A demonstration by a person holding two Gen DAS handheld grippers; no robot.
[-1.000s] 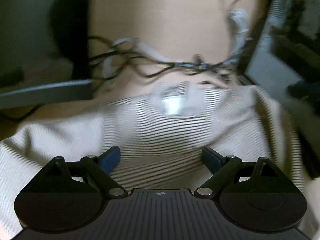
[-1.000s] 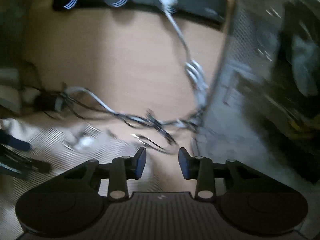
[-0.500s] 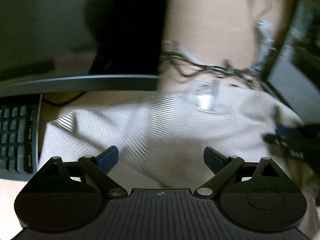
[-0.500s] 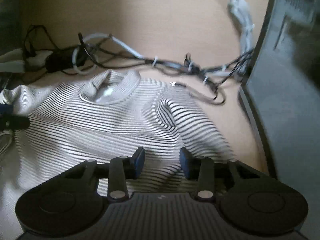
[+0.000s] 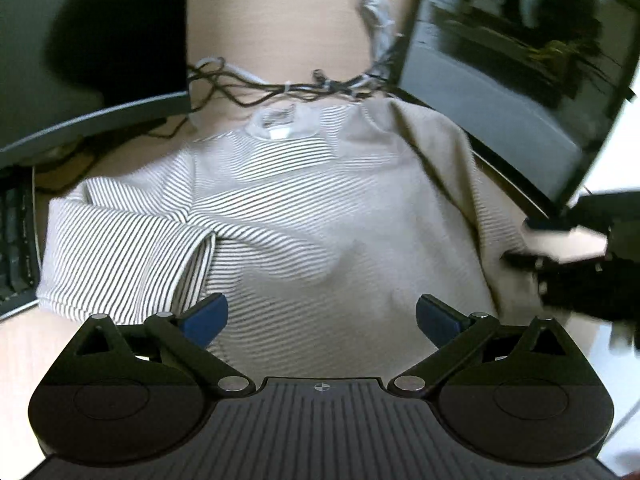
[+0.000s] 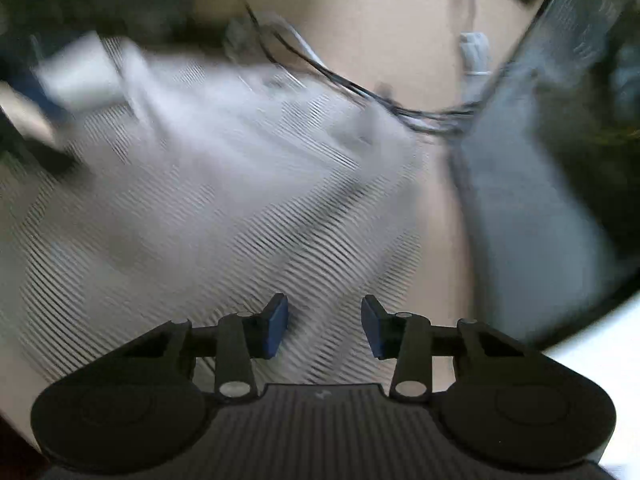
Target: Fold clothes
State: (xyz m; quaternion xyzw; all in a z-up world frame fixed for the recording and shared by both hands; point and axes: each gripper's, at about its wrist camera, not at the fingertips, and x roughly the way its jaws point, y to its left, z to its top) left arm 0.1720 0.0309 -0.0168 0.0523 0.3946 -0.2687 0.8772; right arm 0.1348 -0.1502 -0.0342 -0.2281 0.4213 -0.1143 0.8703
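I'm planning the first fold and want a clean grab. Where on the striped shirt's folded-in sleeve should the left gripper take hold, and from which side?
Probably the sleeve cuff hem of the striped shirt. That edge lies loose on top of the body, just ahead of the left gripper, whose jaws are opening with nothing gripped. Come from the near side, one finger slipping under the hem.

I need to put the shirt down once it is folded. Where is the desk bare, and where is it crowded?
The largest bare patch of desk lies behind the cable bundle, between the dark monitor and the computer case. A smaller bare strip runs between the striped shirt and the case. Around the shirt's collar it is crowded with cables; a keyboard borders its sleeve.
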